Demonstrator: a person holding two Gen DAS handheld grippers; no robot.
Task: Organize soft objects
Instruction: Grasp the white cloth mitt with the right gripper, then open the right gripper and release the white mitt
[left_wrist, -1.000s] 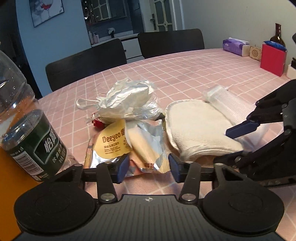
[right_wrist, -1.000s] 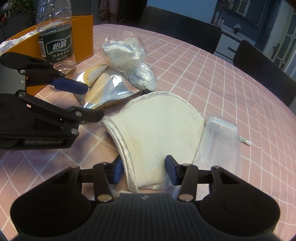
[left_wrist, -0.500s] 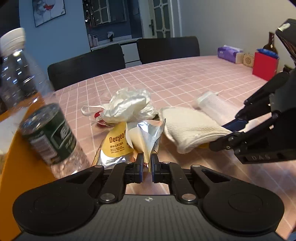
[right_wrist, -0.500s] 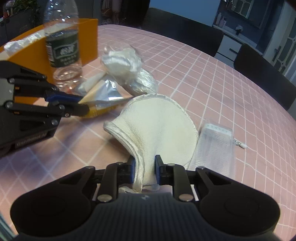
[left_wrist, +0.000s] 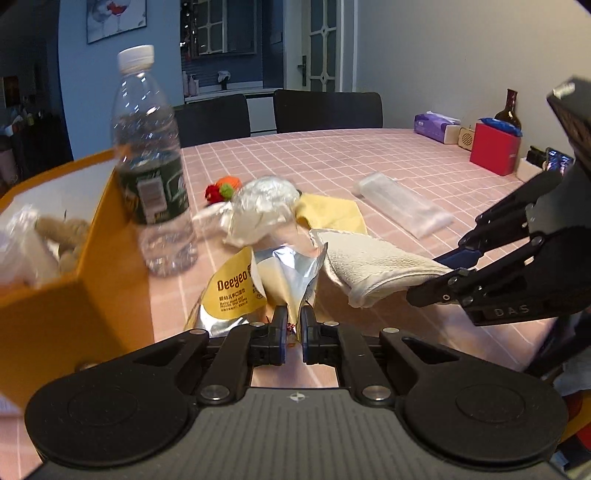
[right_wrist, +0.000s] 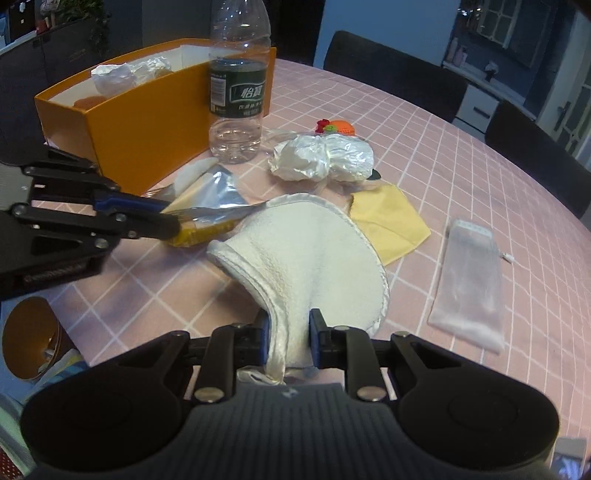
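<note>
In the left wrist view, an orange box (left_wrist: 74, 295) sits at nine o'clock with a brown plush toy (left_wrist: 62, 236) inside. A water bottle (left_wrist: 151, 166) stands just beside its wall, at ten o'clock. At the centre the left gripper (left_wrist: 291, 332) is clamped on the edge of a yellow-and-silver Deeyeo wet-wipes pack (left_wrist: 258, 284), raised off the pink checked tablecloth (left_wrist: 332, 162). Behind it, at twelve o'clock, lie a crumpled silvery bag (left_wrist: 262, 206) and a yellow cloth (left_wrist: 332, 216). At three o'clock the right gripper (right_wrist: 288, 332) pinches the hem of a white terry cloth (right_wrist: 306, 258), lifting it. A clear mesh pouch (right_wrist: 469, 280) lies apart at two o'clock.
</note>
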